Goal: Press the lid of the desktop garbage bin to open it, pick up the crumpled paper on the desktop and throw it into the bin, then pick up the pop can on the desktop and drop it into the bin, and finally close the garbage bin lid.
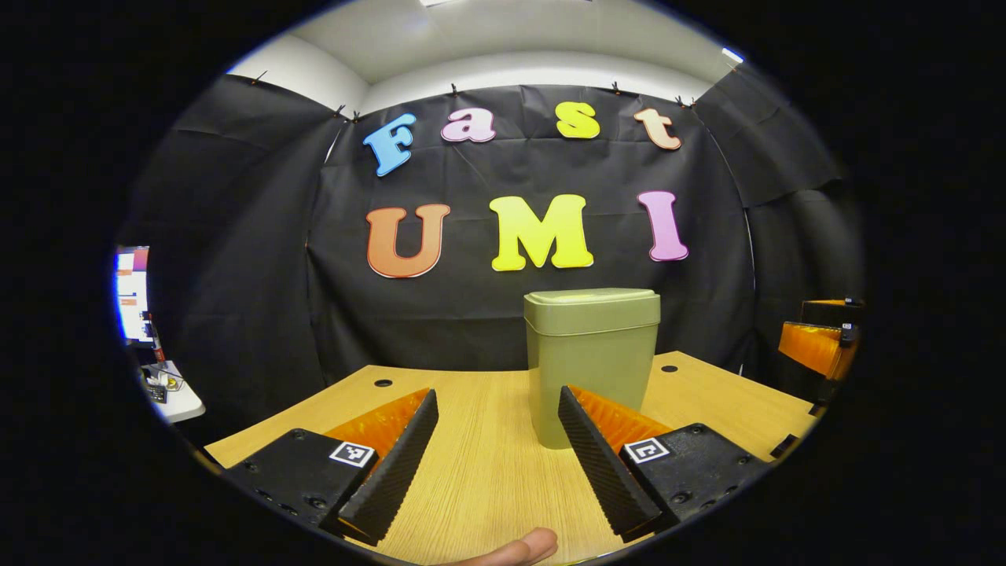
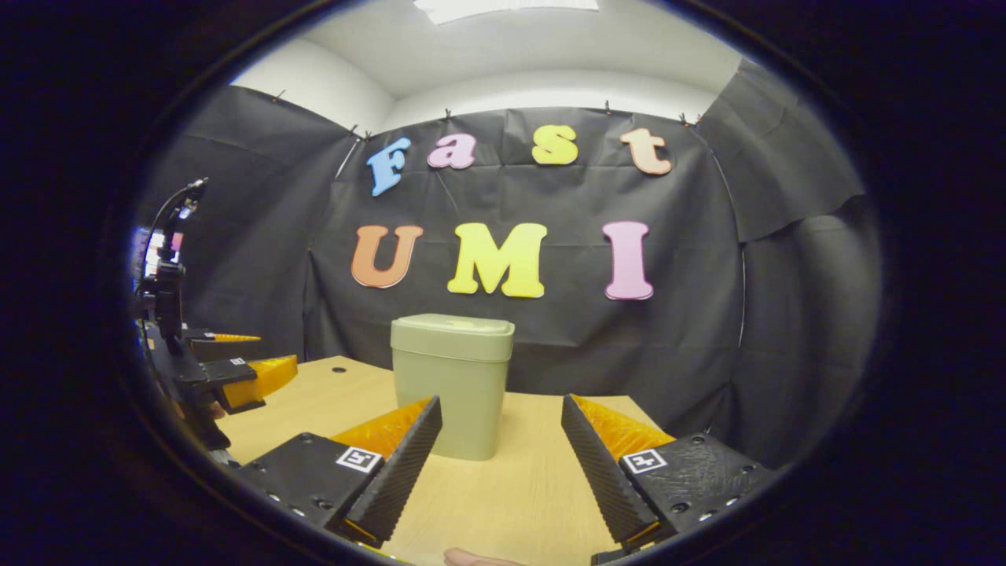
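Our left gripper [image 1: 495,417] and right gripper [image 2: 499,424] both hang spread and empty before the closed bin [image 1: 591,362] on the desk; pressing its lid off-centre could tip it backward.

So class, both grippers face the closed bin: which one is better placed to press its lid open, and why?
Probably the left gripper: in its view the bin stands closer, its base behind one finger. From the right gripper, also open, it looks farther away. Lid is shut.

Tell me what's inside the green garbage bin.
That can't be seen: the garbage bin stands on the wooden table with its lid shut, and its opaque walls hide the contents. Nothing rests on the lid.
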Demonstrator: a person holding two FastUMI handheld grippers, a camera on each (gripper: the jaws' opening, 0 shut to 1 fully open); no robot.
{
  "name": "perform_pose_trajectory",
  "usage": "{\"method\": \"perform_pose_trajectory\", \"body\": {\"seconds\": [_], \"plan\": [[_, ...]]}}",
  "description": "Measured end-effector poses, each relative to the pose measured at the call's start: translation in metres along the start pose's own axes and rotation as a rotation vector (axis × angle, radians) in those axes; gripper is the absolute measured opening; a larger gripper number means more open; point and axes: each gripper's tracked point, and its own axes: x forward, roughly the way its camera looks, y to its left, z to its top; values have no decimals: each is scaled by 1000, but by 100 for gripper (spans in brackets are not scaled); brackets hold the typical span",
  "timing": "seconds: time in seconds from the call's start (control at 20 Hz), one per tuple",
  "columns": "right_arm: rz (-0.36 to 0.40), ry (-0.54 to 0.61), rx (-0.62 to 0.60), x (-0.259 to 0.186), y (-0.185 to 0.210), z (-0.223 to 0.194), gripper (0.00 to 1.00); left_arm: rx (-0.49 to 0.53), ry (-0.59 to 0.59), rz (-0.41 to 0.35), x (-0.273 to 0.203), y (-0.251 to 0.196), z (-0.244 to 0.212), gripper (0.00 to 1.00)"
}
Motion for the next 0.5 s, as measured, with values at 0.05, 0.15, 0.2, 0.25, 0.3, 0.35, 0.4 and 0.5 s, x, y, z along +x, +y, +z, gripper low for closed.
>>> {"method": "perform_pose_trajectory", "body": {"seconds": [0.05,0.15,0.2,0.25,0.3,0.35,0.4,0.5], "plan": [[-10,-8,-1,-1,0,2,95,7,-7,-3,-2,-1,3,99],[-17,-14,-5,-5,2,1,95,11,-19,-1,-6,0,9,99],[-19,-14,5,-5,3,1,95,14,-25,-6,-9,-2,11,99],[-20,-10,24,-6,4,1,97,19,-31,-5,-12,-2,12,99],[-17,-7,49,-8,6,1,98,26,-34,-2,-14,-1,14,99],[-10,0,73,-8,8,0,98,30,-40,1,-17,1,15,99],[-2,9,91,-7,11,-2,95,29,-52,6,-18,2,18,99],[5,9,81,-9,12,-2,95,26,-57,17,-16,3,18,99]]}}
